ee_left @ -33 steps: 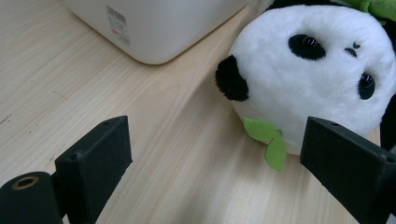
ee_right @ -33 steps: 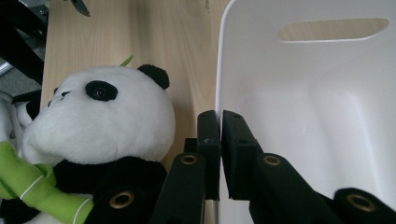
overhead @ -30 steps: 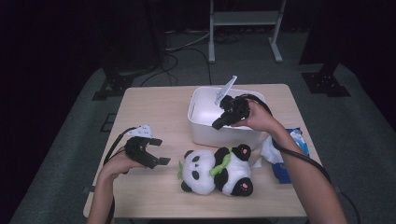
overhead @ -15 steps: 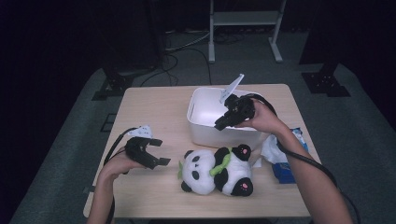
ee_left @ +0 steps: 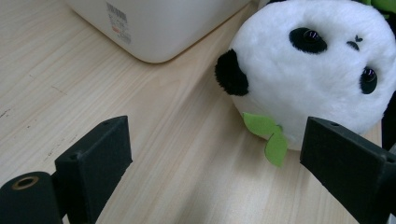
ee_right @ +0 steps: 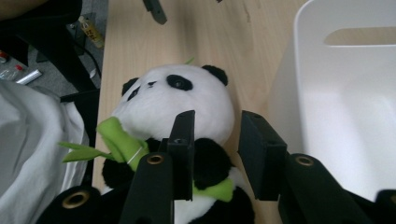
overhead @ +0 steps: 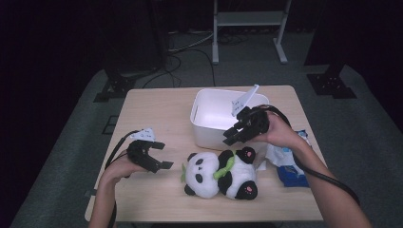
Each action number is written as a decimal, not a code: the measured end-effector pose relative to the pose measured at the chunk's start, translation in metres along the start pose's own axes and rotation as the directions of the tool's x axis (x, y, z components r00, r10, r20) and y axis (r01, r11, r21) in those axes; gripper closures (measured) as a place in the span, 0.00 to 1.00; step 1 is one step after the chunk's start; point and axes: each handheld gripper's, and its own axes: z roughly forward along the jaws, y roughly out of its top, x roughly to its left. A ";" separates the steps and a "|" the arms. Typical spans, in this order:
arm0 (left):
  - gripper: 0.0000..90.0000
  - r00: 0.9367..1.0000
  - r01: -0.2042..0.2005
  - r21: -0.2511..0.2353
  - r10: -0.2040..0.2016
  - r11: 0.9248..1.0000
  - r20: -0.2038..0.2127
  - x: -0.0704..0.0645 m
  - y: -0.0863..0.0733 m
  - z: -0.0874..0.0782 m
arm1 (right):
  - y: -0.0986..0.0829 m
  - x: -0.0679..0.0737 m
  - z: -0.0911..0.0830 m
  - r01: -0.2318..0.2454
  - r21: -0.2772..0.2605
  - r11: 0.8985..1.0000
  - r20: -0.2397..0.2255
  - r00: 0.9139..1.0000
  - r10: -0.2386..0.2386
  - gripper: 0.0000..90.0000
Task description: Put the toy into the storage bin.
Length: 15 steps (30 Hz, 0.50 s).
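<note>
I am holding my right gripper (overhead: 236, 134) above the plush panda (overhead: 219, 174), jaws parted by a narrow gap and grasping nothing. My left gripper (overhead: 158, 156) is sitting low toward the tabletop's (overhead: 152, 109) left edge, spread wide and empty, pointing at the panda's head.

The panda is lying on its back near the front edge, just in front of the white bin (overhead: 209, 114), head toward my left.

Risks, as I am judging them: the gap on the right looks too narrow for the round body, so coming down as-is could push the toy flat instead of gripping it. The pile is soft and slippery-looking; a shallow pinch may catch only fur or the thin green felt leaf (ee_left: 268, 135) and slip. The bin wall is smooth, rigid plastic with rounded corners; a dangling limb could catch its rim.

Blue-and-white packet (overhead: 290, 161) is lying at the right edge.
</note>
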 end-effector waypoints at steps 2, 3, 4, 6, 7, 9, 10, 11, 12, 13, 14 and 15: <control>0.09 1.000 0.002 0.000 -0.002 1.000 -0.001 0.000 0.000 0.000 | -0.003 0.004 0.002 0.000 0.008 1.000 -0.008 1.000 0.000 0.70; 0.09 1.000 0.001 0.001 -0.001 1.000 -0.002 0.000 0.000 0.000 | -0.004 0.006 0.003 0.000 0.012 1.000 -0.011 1.000 0.001 0.70; 0.09 1.000 -0.001 0.003 0.001 1.000 -0.002 0.000 0.000 0.000 | -0.006 0.008 0.005 0.001 0.017 1.000 -0.015 1.000 0.000 0.69; 0.09 1.000 0.001 0.004 0.000 1.000 -0.002 0.001 -0.001 0.000 | -0.009 0.011 0.009 0.005 0.024 1.000 -0.022 1.000 -0.005 0.68; 0.09 1.000 0.003 0.004 -0.003 1.000 -0.001 0.001 -0.001 0.000 | -0.011 0.012 0.012 0.009 0.026 1.000 -0.027 1.000 -0.008 0.67; 0.09 1.000 0.003 0.005 -0.003 1.000 0.000 0.000 -0.001 0.000 | -0.013 0.014 0.016 0.009 0.041 0.999 -0.031 0.999 -0.008 0.65; 0.09 1.000 0.002 0.006 -0.002 1.000 0.000 0.000 -0.001 0.000 | -0.014 0.014 0.018 0.009 0.046 0.999 -0.031 0.999 -0.007 0.64; 0.09 1.000 0.002 0.007 -0.002 1.000 0.000 0.000 -0.001 0.000 | -0.016 0.014 0.021 0.011 0.050 0.999 -0.035 0.999 -0.009 0.63; 0.09 1.000 0.001 0.005 -0.001 1.000 0.000 0.000 -0.001 0.000 | -0.016 0.015 0.023 0.008 0.057 0.998 -0.031 0.999 -0.006 0.62; 0.09 1.000 0.000 0.004 0.000 1.000 -0.001 0.000 -0.001 0.000 | -0.017 0.015 0.025 0.012 0.059 0.998 -0.031 0.999 -0.010 0.62; 0.09 1.000 -0.001 0.004 0.001 1.000 -0.003 0.001 -0.001 -0.001 | -0.018 0.015 0.025 0.009 0.065 0.998 -0.029 1.000 -0.007 0.61; 0.09 1.000 0.000 0.004 0.000 1.000 -0.003 0.001 -0.001 -0.001 | -0.019 0.014 0.027 0.012 0.064 0.998 -0.028 1.000 -0.010 0.60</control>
